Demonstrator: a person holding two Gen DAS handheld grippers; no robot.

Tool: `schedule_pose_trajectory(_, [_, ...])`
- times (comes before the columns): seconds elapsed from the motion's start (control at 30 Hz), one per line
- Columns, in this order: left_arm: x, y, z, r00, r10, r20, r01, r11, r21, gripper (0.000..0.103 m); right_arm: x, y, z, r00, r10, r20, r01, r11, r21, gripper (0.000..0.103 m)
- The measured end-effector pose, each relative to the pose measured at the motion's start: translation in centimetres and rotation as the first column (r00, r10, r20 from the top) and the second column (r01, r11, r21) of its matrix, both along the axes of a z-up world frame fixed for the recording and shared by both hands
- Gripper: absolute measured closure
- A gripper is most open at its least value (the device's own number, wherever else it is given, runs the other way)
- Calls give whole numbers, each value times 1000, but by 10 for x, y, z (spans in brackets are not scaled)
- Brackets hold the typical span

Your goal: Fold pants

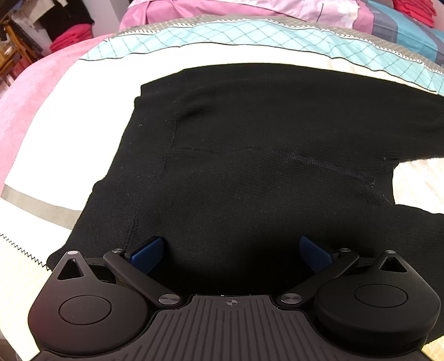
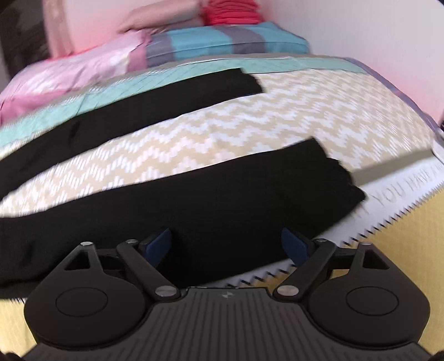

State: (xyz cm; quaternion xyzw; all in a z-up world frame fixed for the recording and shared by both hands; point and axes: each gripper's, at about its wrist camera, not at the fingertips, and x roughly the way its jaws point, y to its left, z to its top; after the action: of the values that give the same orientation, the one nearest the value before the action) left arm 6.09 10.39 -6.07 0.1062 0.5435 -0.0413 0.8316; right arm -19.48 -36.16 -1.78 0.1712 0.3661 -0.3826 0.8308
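Observation:
Black knit pants (image 1: 249,155) lie flat on the bed, waist end toward the left in the left wrist view. My left gripper (image 1: 231,250) hovers over the near edge of the waist part, its blue pads wide apart and nothing pinched. In the right wrist view the two legs spread apart: the near leg (image 2: 222,200) runs across the front and the far leg (image 2: 138,108) lies higher up. My right gripper (image 2: 226,245) is open above the near leg, with black cloth lying between and under its fingers but not pinched.
The bedspread (image 2: 249,119) has beige zigzag, teal and white bands. Pink and striped bedding (image 2: 194,47) is piled at the head, with red folded clothes (image 2: 230,11) behind. A pink blanket (image 1: 33,91) lies at the left. The wall is close on the right.

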Motion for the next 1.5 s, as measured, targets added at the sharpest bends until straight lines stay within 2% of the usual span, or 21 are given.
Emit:
schedule_pose_trajectory(0.1, [-1,-1,0,1000,4,3,-4,1000,2,0,-1,0,10,998,-51,29,52,998,-29,23])
schedule_pose_trajectory(0.17, [-1,-1,0,1000,9,6,-9,1000,3,0,3,2,14,998,-38,47,40,999,-35,23])
schedule_pose_trajectory(0.27, [-1,-2,0,1000,7,5,-7,1000,6,0,11,9,7,999,42,6,-42,999,-14,21])
schedule_pose_trajectory(0.33, [-1,-1,0,1000,7,3,-7,1000,3,0,13,10,-6,996,55,-72,-56,998,-4,18])
schedule_pose_trajectory(0.47, [0,-2,1,1000,7,-1,-7,1000,4,0,9,14,4,998,-17,-56,14,999,-39,22])
schedule_pose_trajectory(0.53, [1,-3,2,1000,11,-5,-11,1000,11,0,16,26,13,998,21,-53,-26,996,-84,22])
schedule_pose_trajectory(0.63, [2,-4,2,1000,16,-6,-16,1000,16,0,35,52,15,986,160,-48,-163,984,-73,21])
schedule_pose_trajectory(0.77, [1,-3,2,1000,9,-3,-9,1000,15,0,50,72,-6,962,248,-110,-250,968,0,20])
schedule_pose_trajectory(0.83, [1,-2,1,1000,6,-2,-6,1000,12,0,44,77,-11,958,261,-119,-266,964,-25,17])
schedule_pose_trajectory(0.97, [0,-2,1,1000,3,4,-3,1000,10,0,34,63,-6,962,248,-115,-247,969,23,16])
schedule_pose_trajectory(1.33, [0,-4,1,1000,20,-2,-20,1000,17,0,35,57,-4,953,274,-128,-269,961,56,15])
schedule_pose_trajectory(1.43, [2,-3,5,998,55,-24,-55,998,14,0,32,53,-1,950,293,-108,-287,956,68,15])
schedule_pose_trajectory(1.5, [-1,3,15,994,103,-31,-104,995,-14,0,27,50,5,952,296,-81,-291,954,65,15])
